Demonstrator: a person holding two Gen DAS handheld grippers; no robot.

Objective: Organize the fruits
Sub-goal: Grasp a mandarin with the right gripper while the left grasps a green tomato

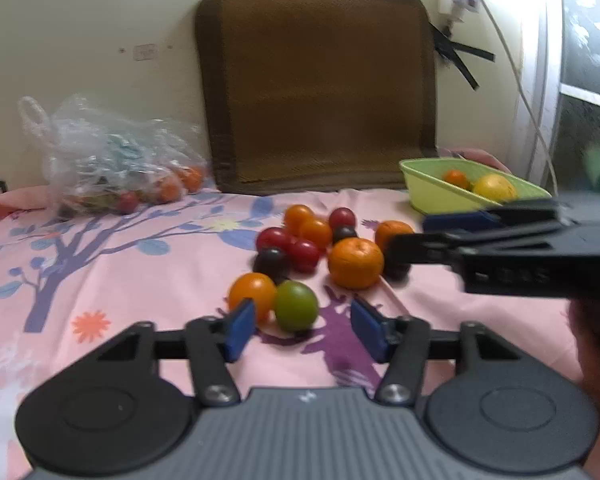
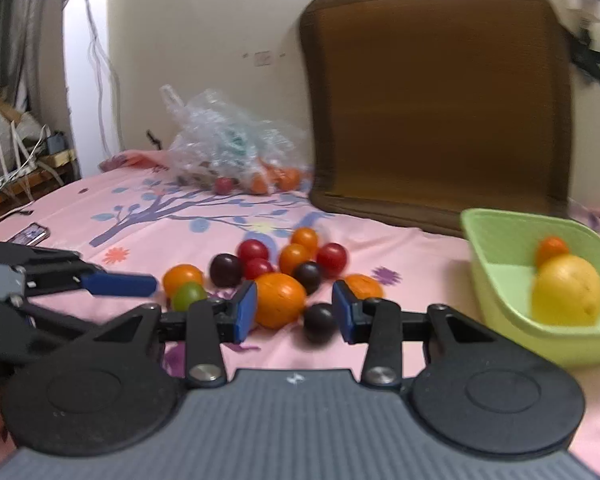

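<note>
A pile of loose fruit lies on the pink bedsheet: oranges, red and dark plums. My left gripper is open, low over the sheet, with a green fruit just ahead between its fingers and a small orange by the left pad. My right gripper is open too; a big orange and a dark plum sit between its pads. A light green basket at the right holds a yellow lemon and a small orange. The right gripper's body crosses the left wrist view at the right.
A clear plastic bag with more fruit lies at the back left. A brown mat leans on the wall behind the pile. A phone lies on the sheet's left edge. Cables hang down the wall at the right.
</note>
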